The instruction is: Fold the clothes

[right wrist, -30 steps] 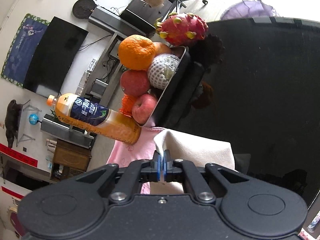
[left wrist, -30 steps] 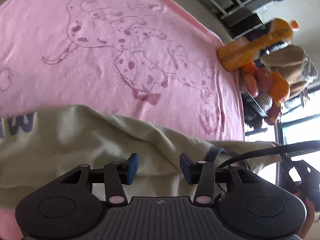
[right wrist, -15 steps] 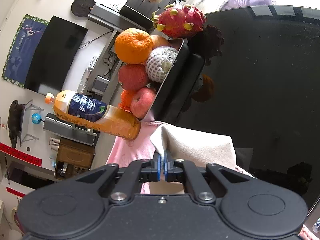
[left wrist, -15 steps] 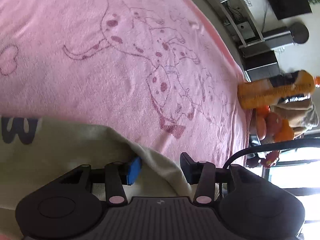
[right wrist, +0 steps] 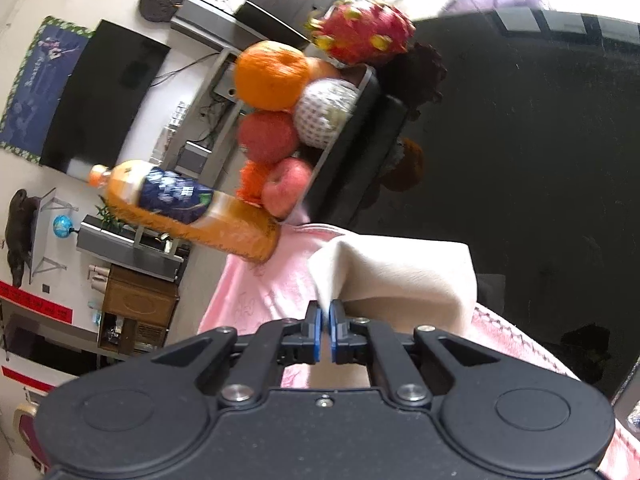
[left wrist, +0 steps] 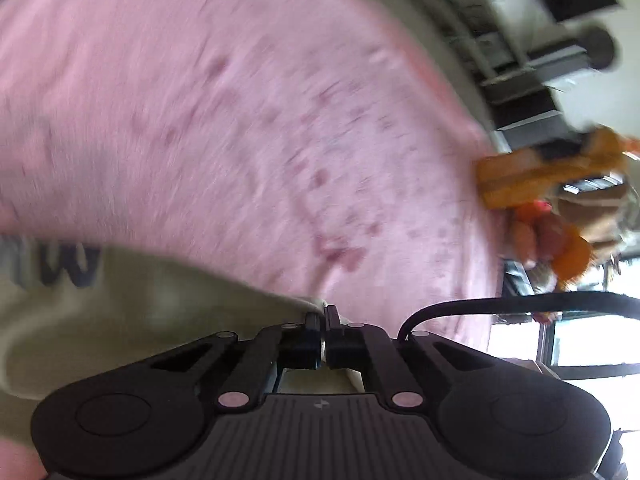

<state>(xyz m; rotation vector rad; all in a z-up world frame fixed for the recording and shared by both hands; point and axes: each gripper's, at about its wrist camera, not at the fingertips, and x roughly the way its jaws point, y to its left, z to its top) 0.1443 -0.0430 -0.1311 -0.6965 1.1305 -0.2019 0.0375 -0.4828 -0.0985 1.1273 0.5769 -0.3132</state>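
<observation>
Two fingers per gripper, one garment.

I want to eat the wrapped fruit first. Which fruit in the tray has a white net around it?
The round one in the middle of the tray, under the orange; only it wears white foam mesh.

"What do the two tools look like?"

"Both are black plastic. The left gripper has a ridged plate with a tiny lightning mark, two big round bumps, pale round pins, and a black cable curving off."

"And the other?"

"The right gripper has shiny silver screws and blue pads on its fingers."
</observation>
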